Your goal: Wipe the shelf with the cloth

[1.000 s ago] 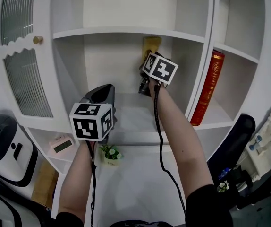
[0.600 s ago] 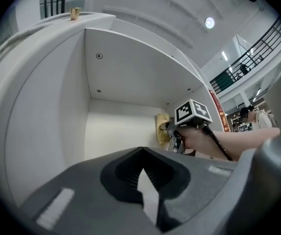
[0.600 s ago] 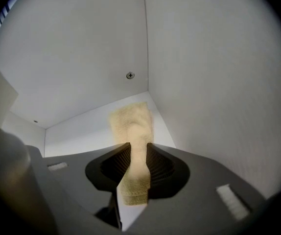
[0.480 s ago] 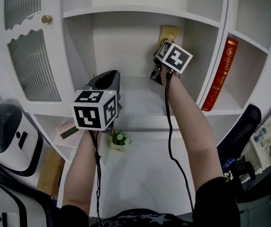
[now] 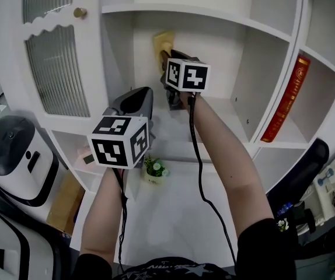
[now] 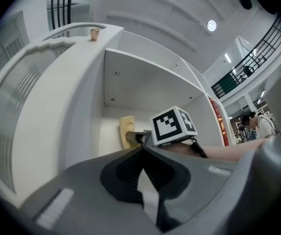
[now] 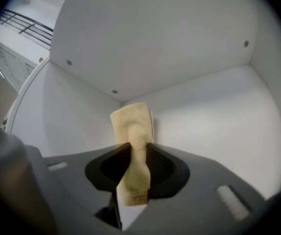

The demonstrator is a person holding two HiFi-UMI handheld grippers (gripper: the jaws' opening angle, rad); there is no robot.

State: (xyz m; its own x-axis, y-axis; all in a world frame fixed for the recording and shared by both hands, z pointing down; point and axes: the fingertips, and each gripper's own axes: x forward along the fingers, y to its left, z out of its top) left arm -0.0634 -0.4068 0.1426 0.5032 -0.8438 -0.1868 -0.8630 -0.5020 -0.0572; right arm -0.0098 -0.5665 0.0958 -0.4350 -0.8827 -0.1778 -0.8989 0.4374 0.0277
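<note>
- Reaching deep into the middle compartment of the white shelf [image 5: 176, 142], the right gripper [image 5: 168, 60] is holding the cloth [image 5: 163, 41] high up by the rear left corner, well above the board. The left gripper [image 5: 135, 100] is hanging at the front edge, and a red book [image 5: 285, 98] is leaning one compartment over (well apart from the wiping).
- Looking along the left gripper, its jaws are meeting at the tips with nothing between them, so it is idling.
- Looking along the right gripper, its jaws are clamping a narrow fold of the tan, nubbly terry cloth. A soft rounded tuft is poking past the tips toward the corner, though I cannot tell whether it is touching the wall. The panels are looking smooth, hard and painted. With so little cloth gripped, a firm drag is likely to pull it free, and the hard jaw tips risk scraping the finish if the tuft folds back.
</note>
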